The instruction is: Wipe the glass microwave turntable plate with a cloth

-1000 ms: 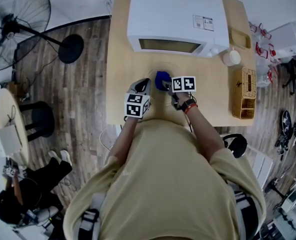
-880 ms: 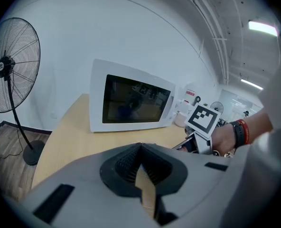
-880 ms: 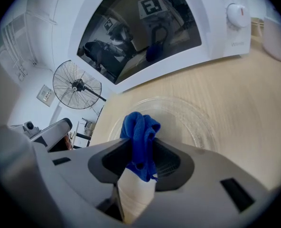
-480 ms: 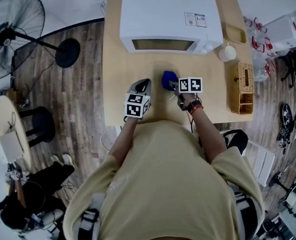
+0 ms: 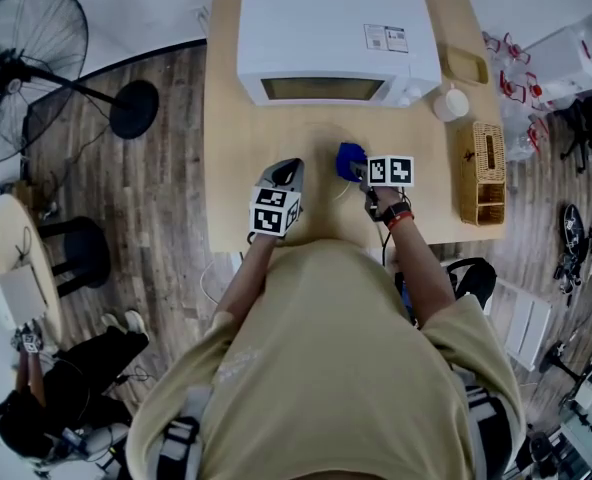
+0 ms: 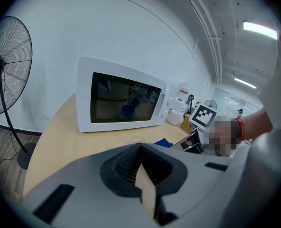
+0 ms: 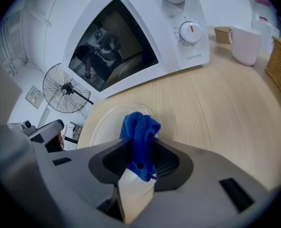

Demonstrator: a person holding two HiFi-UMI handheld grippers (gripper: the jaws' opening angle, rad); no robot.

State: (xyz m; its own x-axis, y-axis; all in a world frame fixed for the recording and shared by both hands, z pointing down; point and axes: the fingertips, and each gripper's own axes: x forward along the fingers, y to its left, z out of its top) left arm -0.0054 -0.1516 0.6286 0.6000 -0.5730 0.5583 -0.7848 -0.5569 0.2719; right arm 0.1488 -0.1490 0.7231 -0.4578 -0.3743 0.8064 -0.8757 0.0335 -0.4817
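Note:
The clear glass turntable plate (image 7: pixel 107 122) lies flat on the wooden table (image 5: pixel 236 168) in front of the microwave (image 5: pixel 338 38); it barely shows in the head view. My right gripper (image 7: pixel 139 144) is shut on a bunched blue cloth (image 7: pixel 140 127), which it holds down at the plate's right side. From the head view the cloth (image 5: pixel 351 158) sits just ahead of the right gripper (image 5: pixel 360 171). My left gripper (image 5: pixel 289 166) rests at the plate's left side, jaws shut with nothing seen between them (image 6: pixel 140 147).
A white mug (image 5: pixel 451 103) and a wicker basket (image 5: pixel 482 173) stand to the right on the table, a small tray (image 5: pixel 462 66) behind them. On the floor at left are a fan (image 5: pixel 26 63), a stool (image 5: pixel 71 253) and a seated person (image 5: pixel 46 408).
The right gripper has carried the blue cloth to the right across the plate. The left gripper has stayed where it was.

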